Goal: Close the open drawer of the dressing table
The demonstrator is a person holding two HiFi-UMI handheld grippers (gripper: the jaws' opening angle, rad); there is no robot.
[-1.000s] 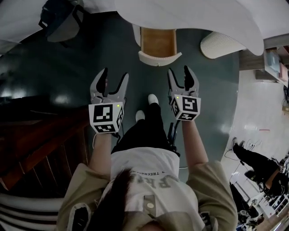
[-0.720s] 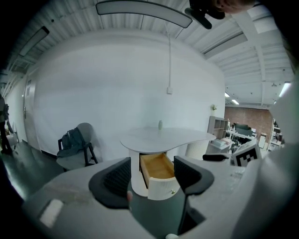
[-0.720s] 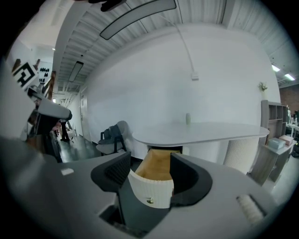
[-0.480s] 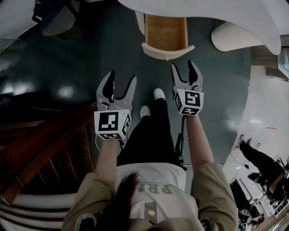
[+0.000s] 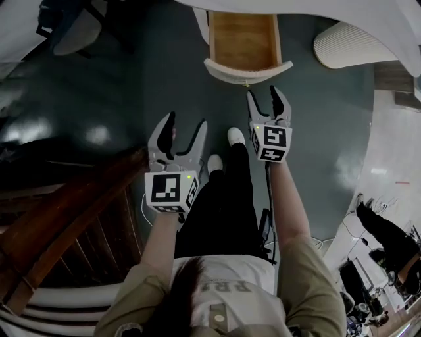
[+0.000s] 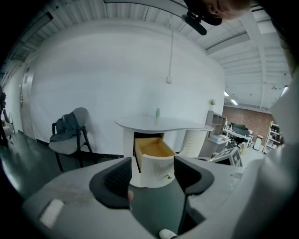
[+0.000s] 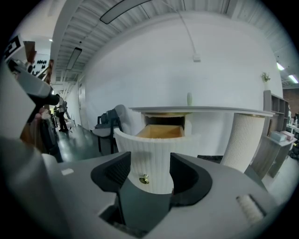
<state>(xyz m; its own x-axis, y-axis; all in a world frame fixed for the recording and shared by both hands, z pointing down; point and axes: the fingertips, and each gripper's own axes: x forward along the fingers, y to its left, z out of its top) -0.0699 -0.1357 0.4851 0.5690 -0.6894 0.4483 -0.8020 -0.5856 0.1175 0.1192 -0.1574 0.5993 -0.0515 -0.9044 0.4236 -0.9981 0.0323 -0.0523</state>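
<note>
Head view: drawer of the dressing table stands pulled out, wooden inside showing, curved white front toward the person. Right gripper is held just short of that front, tips close to it but not touching as far as I can see. Left gripper hangs lower & further back, well apart from the drawer. Both have fingers spread, nothing betw them.

Right gripper view: the ribbed front fills the gap betw the parted jaws. Small brass knob sits low & slightly left of centre. Prob lined up this way so the gripper can push flat on the front, not pinch the knob: closing needs a shove, no grip. Spread tips would give two contact pts, one either side of the knob, which should keep the push straight.

Left gripper view: drawer seen from further off & a bit to one side, framed betw the open jaws, w/ a chair at left. Left looks like the spare, kept clear or ready to steady the other corner.

Judgement: approach stage, drawer clearly open, push not yet begun. Risk: an off-centre push could skew the drawer on its runners.
</note>
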